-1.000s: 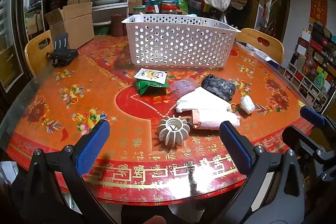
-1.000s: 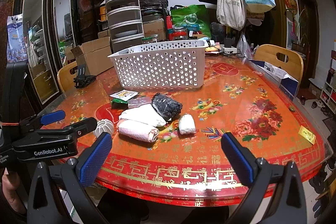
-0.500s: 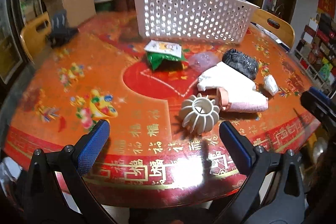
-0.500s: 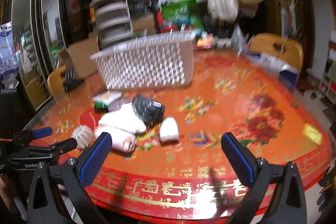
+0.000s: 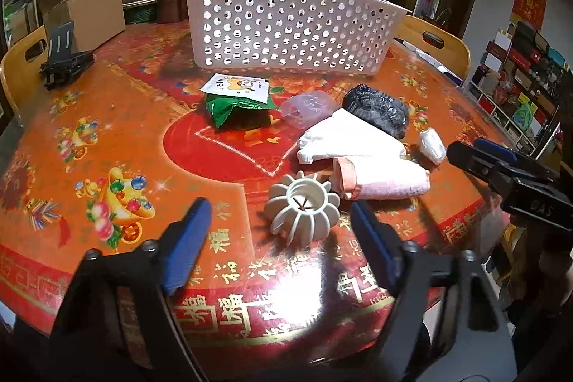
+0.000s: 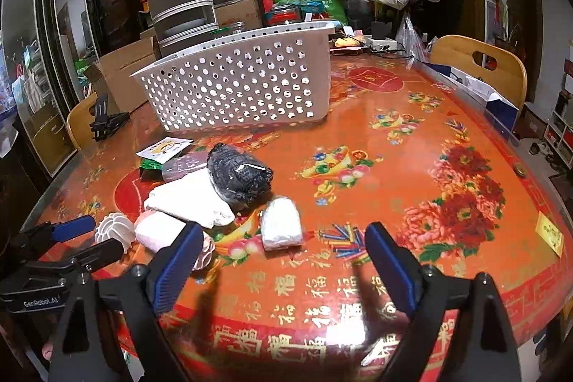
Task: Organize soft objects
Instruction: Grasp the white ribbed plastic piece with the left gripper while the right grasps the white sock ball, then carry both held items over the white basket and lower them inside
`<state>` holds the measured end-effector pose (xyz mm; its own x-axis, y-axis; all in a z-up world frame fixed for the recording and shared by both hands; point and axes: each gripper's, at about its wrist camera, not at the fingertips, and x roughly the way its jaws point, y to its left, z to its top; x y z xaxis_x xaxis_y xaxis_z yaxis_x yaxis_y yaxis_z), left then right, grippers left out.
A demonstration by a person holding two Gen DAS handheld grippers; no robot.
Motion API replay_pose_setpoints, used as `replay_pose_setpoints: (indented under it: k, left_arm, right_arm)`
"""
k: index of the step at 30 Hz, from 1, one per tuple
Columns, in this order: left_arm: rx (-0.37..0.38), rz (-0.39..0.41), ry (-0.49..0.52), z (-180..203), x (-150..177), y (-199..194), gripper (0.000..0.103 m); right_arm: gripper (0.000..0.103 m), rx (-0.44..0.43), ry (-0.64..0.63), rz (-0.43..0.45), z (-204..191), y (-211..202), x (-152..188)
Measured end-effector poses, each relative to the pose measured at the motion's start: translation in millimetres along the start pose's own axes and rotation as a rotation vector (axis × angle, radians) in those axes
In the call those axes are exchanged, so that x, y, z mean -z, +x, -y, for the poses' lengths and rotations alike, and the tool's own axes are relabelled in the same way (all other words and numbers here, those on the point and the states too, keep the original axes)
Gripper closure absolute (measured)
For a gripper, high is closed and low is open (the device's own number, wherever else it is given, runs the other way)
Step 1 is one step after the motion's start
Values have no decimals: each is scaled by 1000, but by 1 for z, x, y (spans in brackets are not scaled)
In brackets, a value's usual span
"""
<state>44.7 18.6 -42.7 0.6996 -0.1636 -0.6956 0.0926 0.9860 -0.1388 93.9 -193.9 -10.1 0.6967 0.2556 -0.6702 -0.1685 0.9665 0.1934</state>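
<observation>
A white perforated basket (image 5: 290, 27) (image 6: 236, 88) stands at the back of the red table. In front of it lie a green snack packet (image 5: 236, 102), a clear purple pouch (image 5: 308, 108), a black bundle (image 5: 376, 110) (image 6: 240, 176), a white folded cloth (image 5: 347, 138) (image 6: 189, 199), a pink rolled cloth (image 5: 386, 181) (image 6: 157, 231), a small white roll (image 5: 431, 145) (image 6: 281, 224) and a ribbed white ball (image 5: 304, 208) (image 6: 112, 228). My left gripper (image 5: 283, 231) is open, its jaws either side of the ribbed ball. My right gripper (image 6: 283, 260) is open just before the small white roll.
Wooden chairs (image 5: 21, 67) (image 6: 480, 63) stand around the table. A black clamp (image 5: 61, 59) lies at the table's left edge. A cardboard box (image 5: 82, 2), stacked drawers (image 6: 179, 2) and bags crowd the back. A yellow note (image 6: 549, 235) lies at the right edge.
Both grippers have moved forward and lower toward the table. The left one now frames the ribbed ball. The right one has closed in on the small white roll. Both stay open.
</observation>
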Motion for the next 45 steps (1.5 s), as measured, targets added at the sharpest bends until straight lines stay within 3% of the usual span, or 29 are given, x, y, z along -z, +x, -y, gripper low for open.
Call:
replay_pose_setpoints:
  k: [8, 10, 16, 19, 34, 45]
  left_arm:
    - [19, 7, 29, 6, 5, -1, 56]
    - [29, 14, 34, 7, 6, -3, 62]
    - [14, 35, 60, 11, 10, -6, 63]
    - [5, 44, 64, 11, 11, -8, 64]
    - [15, 83, 56, 2, 5, -16, 64]
    - [10, 124, 64, 0, -17, -30, 64]
  right_arm:
    - [31, 1, -35, -20, -6, 9, -2]
    - [41, -1, -46, -30, -8, 13, -3]
    - [66, -9, -59, -58, -9, 23, -2]
    - [73, -10, -73, -68, -11, 26, 0]
    - [75, -8, -74, -54, -11, 23, -2]
    - [75, -30, -78, 7, -8, 0, -24]
